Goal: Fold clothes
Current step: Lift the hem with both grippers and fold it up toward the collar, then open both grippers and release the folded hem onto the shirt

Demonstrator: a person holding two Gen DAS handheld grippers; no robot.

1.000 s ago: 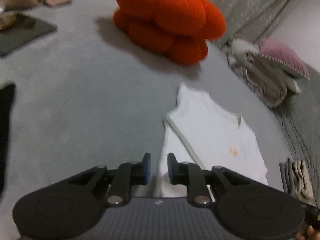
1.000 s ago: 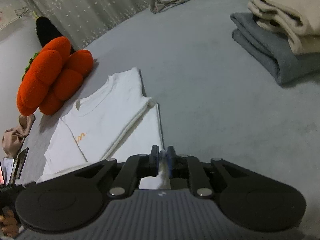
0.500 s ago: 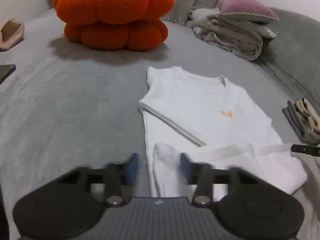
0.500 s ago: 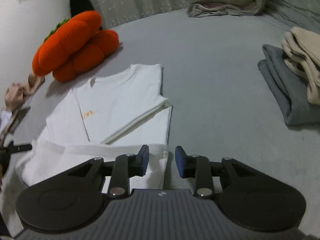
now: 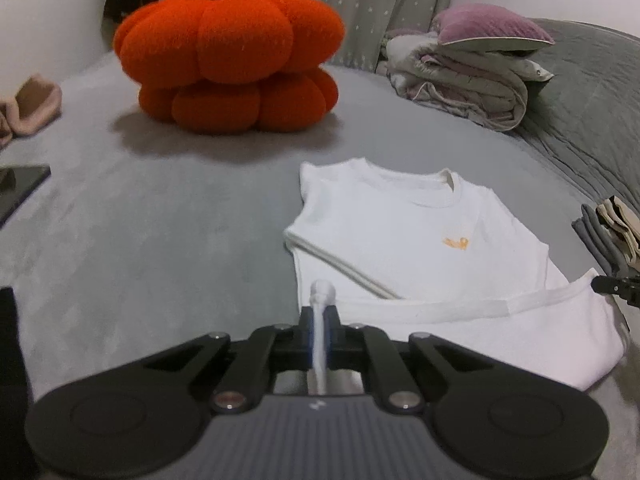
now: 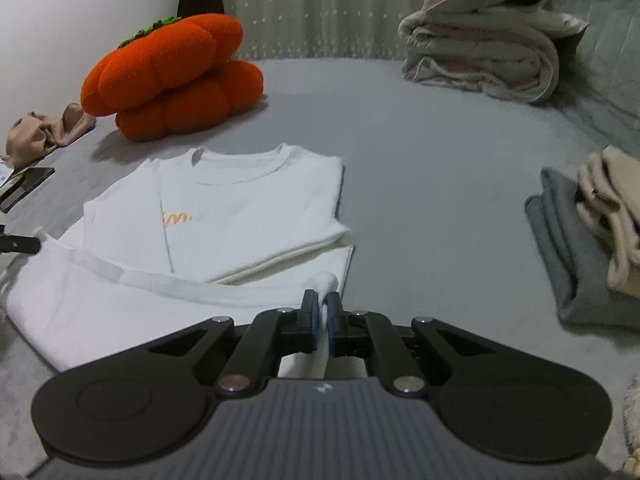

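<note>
A white t-shirt (image 5: pixel 408 236) with a small orange logo lies on the grey bed, collar away from me, both sleeves folded in. Its bottom hem is doubled up toward the chest. My left gripper (image 5: pixel 319 320) is shut on the hem's left corner, a tuft of white cloth poking up between its fingers. In the right wrist view the same white t-shirt (image 6: pixel 248 208) shows, and my right gripper (image 6: pixel 322 312) is shut on the hem's right corner. The right gripper's tip (image 5: pixel 612 285) appears at the left wrist view's right edge.
An orange pumpkin cushion (image 5: pixel 228 68) sits beyond the shirt. Rolled bedding with a purple pillow (image 5: pixel 472 80) lies at the back right. Folded grey and beige clothes (image 6: pixel 592 240) are stacked right of the shirt. A dark tablet (image 5: pixel 16 188) and beige cloth (image 5: pixel 28 108) lie left.
Both grippers were open half a second ago over the doubled-up hem; now each has closed on a corner of it. The views have leveled toward the cushion.
</note>
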